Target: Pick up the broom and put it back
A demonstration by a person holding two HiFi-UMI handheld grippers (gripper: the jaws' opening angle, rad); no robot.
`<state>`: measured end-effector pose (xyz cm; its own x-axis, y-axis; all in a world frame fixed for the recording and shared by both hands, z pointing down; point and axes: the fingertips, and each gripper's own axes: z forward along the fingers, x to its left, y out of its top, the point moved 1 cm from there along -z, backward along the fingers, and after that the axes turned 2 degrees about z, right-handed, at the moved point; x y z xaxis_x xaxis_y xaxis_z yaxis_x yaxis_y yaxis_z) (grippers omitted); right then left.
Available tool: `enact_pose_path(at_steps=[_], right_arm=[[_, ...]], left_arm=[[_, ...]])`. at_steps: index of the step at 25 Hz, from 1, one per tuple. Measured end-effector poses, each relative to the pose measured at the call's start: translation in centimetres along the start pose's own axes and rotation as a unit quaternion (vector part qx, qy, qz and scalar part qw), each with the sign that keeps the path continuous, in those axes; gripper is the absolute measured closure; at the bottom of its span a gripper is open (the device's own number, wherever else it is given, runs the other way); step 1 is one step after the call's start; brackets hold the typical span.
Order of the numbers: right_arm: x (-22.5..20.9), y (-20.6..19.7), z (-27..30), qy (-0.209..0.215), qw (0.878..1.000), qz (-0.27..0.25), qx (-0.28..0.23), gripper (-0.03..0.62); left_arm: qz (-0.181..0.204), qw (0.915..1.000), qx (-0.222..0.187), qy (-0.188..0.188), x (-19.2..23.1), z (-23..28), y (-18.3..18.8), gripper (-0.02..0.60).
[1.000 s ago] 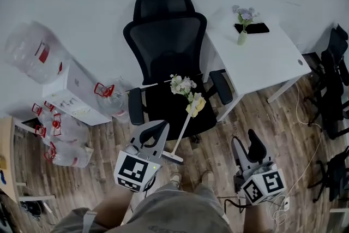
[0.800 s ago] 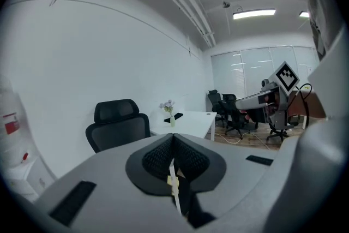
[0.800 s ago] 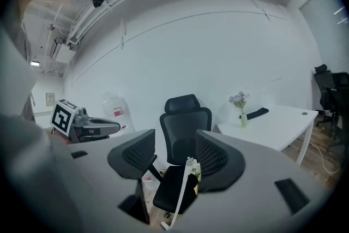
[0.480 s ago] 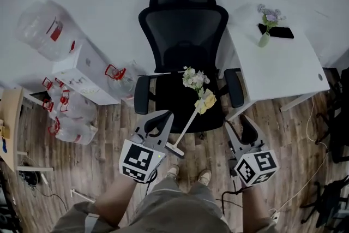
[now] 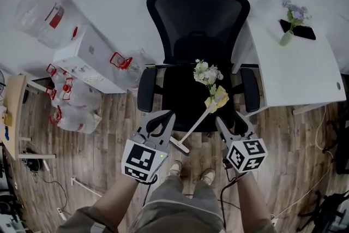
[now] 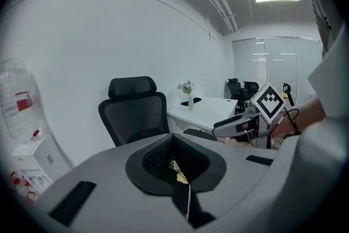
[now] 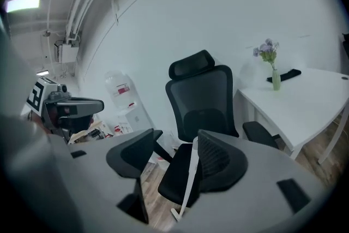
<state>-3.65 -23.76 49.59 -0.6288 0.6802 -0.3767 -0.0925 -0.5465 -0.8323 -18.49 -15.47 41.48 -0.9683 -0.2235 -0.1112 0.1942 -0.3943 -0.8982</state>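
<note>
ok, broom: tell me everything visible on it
The broom is small: a thin white handle, plastic-looking, with a short crosspiece at its lower end and a yellow piece plus a pale flower-like tuft at the upper end. It lies tilted, upper end on the chair seat, handle running off the seat's front edge, lower end over the wood floor; whether it touches the floor is unclear. The right gripper, jaws just opened wide, is close but not gripping it.

Office chair (image 5: 197, 24) and table (image 5: 297, 71) stand on floor (image 5: 109, 133).
</note>
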Motion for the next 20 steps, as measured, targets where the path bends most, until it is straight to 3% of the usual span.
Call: enact_pose_path(at_steps=[10,20], right_arm=[[-3.2,-9.7,8.4,-0.001,0.998,0.017,0.062,0.336],[-4.8,-15.2,14.3,-0.009,0.996,0.037,0.081,0.336]], left_arm=[[-0.037,0.9983,0.044,0.003,1.1,5.0,-9.0,0.566],[-0.053,0.9958,0.074,0.008,1.5,6.1,-15.3,0.566]])
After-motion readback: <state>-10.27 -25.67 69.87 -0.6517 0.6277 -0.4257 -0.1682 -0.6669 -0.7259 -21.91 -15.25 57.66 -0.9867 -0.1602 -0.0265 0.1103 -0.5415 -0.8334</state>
